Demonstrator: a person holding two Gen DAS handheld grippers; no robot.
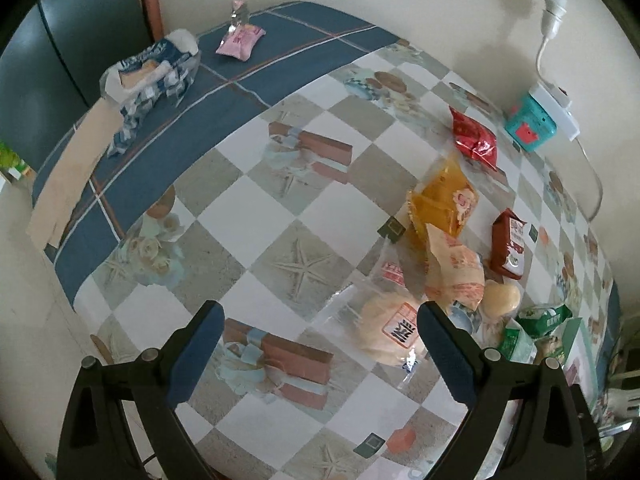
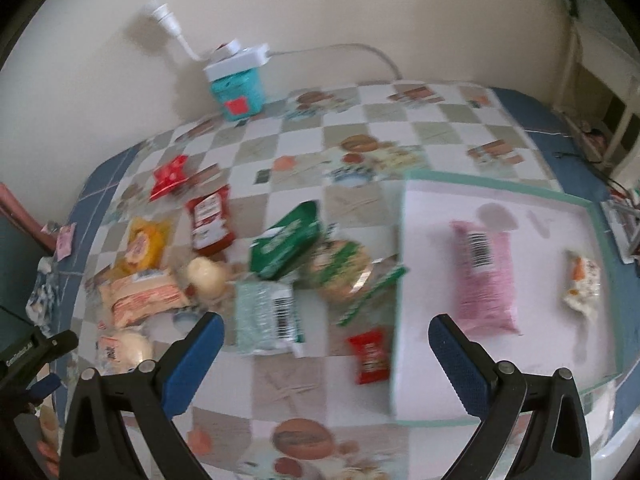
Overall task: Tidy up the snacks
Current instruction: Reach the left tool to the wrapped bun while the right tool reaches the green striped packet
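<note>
Snack packets lie on a checkered tablecloth (image 2: 360,128). In the right wrist view a white tray with a green rim (image 2: 496,184) holds a pink packet (image 2: 484,276) and a small orange-white packet (image 2: 582,280). Left of it lie green packets (image 2: 286,240), a small red packet (image 2: 370,354), a dark red packet (image 2: 210,216), a yellow packet (image 2: 146,244) and round buns (image 2: 206,276). My right gripper (image 2: 326,340) is open above the small red packet. My left gripper (image 1: 320,328) is open and empty beside a wrapped bun (image 1: 390,328); it also shows at the left edge (image 2: 38,354).
A teal box (image 2: 240,92) with a white power strip and cable stands against the wall. At the table's far end in the left wrist view lie a blue-white bag (image 1: 150,76) and a pink packet (image 1: 240,40). A dark cabinet (image 1: 60,60) stands beyond.
</note>
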